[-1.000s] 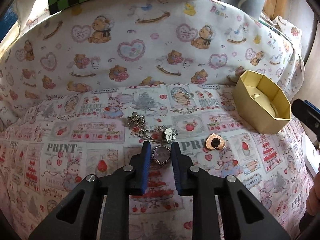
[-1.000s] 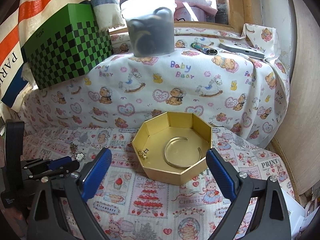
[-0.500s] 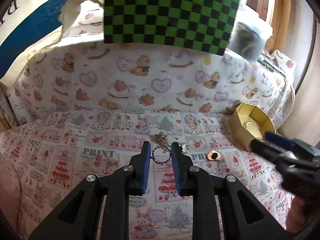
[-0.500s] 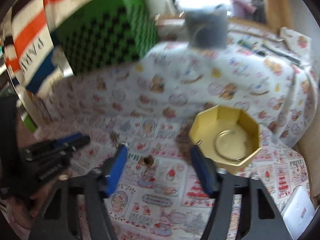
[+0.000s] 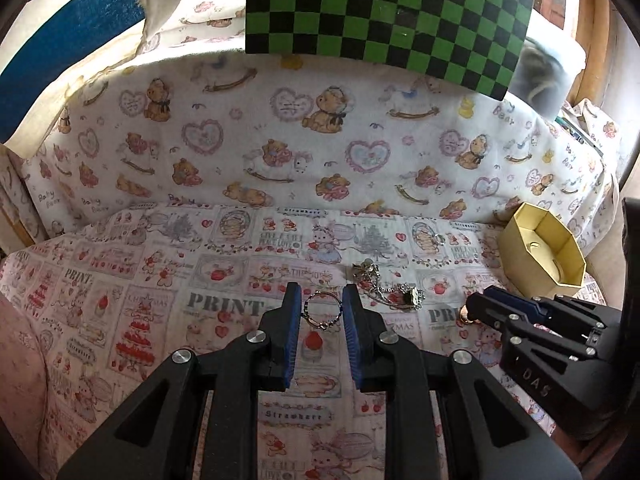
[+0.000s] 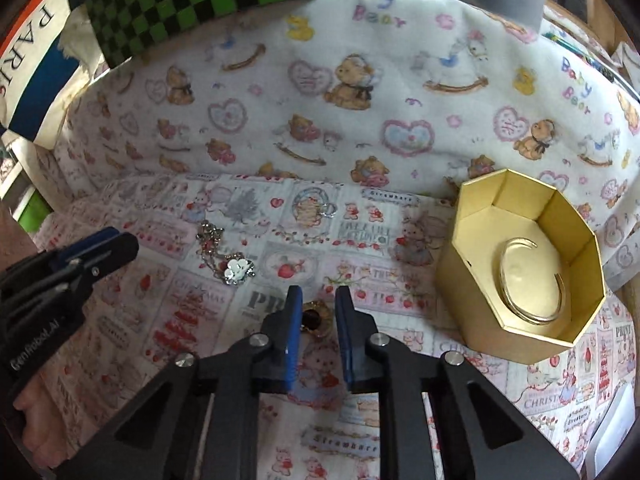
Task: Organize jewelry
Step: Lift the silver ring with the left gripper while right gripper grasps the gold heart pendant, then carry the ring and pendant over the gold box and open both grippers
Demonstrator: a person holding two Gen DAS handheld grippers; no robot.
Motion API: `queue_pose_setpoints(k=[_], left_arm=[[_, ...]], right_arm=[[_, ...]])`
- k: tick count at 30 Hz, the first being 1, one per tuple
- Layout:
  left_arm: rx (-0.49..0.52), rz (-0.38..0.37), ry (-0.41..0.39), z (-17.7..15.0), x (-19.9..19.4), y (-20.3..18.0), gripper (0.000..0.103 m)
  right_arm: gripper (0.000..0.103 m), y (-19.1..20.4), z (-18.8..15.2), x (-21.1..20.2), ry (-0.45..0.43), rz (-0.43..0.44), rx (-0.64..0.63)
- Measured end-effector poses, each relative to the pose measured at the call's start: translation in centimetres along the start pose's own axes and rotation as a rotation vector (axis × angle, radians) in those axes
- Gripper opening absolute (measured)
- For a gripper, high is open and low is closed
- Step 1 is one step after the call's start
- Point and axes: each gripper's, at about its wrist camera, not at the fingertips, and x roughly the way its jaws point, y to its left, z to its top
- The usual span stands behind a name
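A soft cloth (image 5: 120, 320) with teddy bears, strawberries and the word PRINT covers the flat place in the lower half of both views. A second bear cloth (image 6: 360, 100) goes up like a wall behind it. At the top of the left wrist view sits a green and black checked box (image 5: 392, 12), with a blurry grey tub (image 5: 548, 76) at the upper right.

The left gripper (image 5: 322, 312) is at the bottom middle of its view. Its blue fingers are pressed onto a thin silver ring (image 5: 323, 312), one on each side.

The right gripper (image 6: 316, 312) is at the bottom middle of its own view. Its fingers are close together, on both sides of a small gold piece with a dark middle (image 6: 316, 318). I cannot tell if they squeeze it, as the fingers hide its edges.

A silver chain with a shiny flower (image 6: 228, 256) lies on the cloth at middle left of the right wrist view. A tiny ring (image 6: 328, 209) lies farther back.

The gold box (image 6: 472, 280) stands open at the right, with a gold bangle (image 6: 532, 276) inside. A white thing (image 6: 616, 440) is cut off at the lower right corner.
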Motion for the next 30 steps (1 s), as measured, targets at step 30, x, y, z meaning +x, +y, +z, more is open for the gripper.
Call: queue_pose_setpoints(k=[30], left_arm=[[0.069,-0.078,-0.15,0.1,-5.7,-2.7,0.02]], right_arm=[[0.008,-4.6,-1.6,-10.3,-0.257,0.071,0.056]])
